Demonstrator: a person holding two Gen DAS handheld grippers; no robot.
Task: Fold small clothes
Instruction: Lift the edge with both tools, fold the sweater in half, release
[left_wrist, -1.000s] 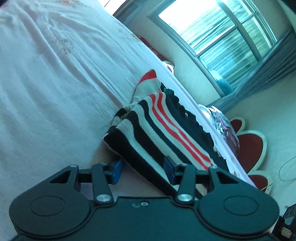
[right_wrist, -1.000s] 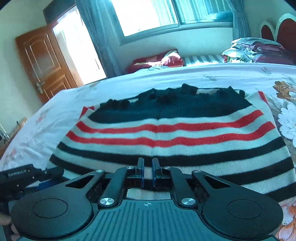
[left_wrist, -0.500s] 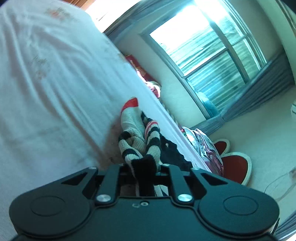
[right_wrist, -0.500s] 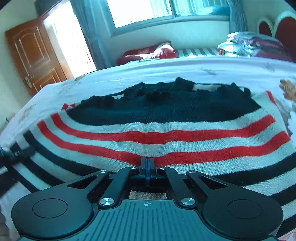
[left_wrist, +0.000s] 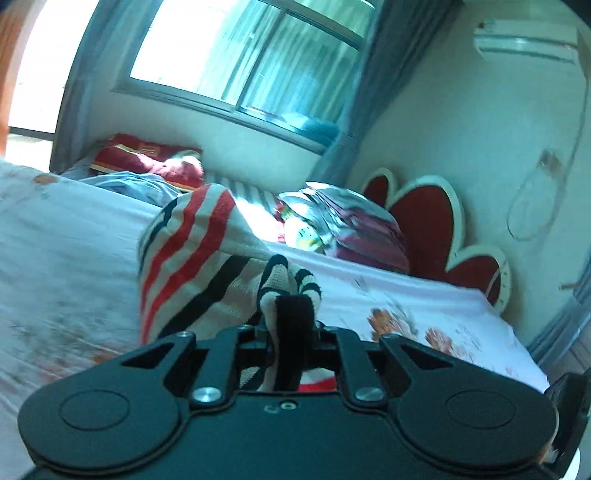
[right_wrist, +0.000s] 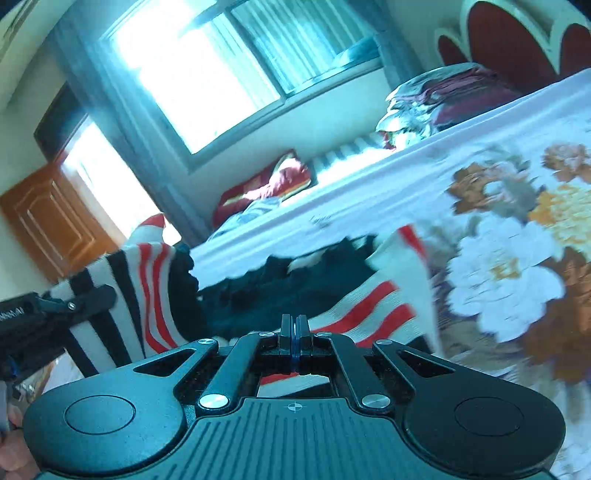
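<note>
A small knit sweater (left_wrist: 195, 254) with black, white and red stripes lies partly on the bed. My left gripper (left_wrist: 290, 325) is shut on a bunched black-and-white edge of it and holds that side lifted. In the right wrist view the lifted side of the sweater (right_wrist: 147, 280) hangs at the left from the left gripper (right_wrist: 55, 306), and the rest lies on the floral sheet. My right gripper (right_wrist: 294, 332) has its jaws pressed together at the sweater's near edge; the fabric between them is hidden.
The bed (left_wrist: 66, 266) has a white floral sheet (right_wrist: 517, 258). Folded bedding (left_wrist: 343, 225) is stacked by the red headboard (left_wrist: 432, 225). A red pillow (left_wrist: 147, 158) lies under the window (left_wrist: 240, 62). A wooden door (right_wrist: 48, 218) stands at the left.
My left gripper closed on the sweater's edge and lifted it up and over toward the right. My right gripper shut at the near hem and both views swung round.
</note>
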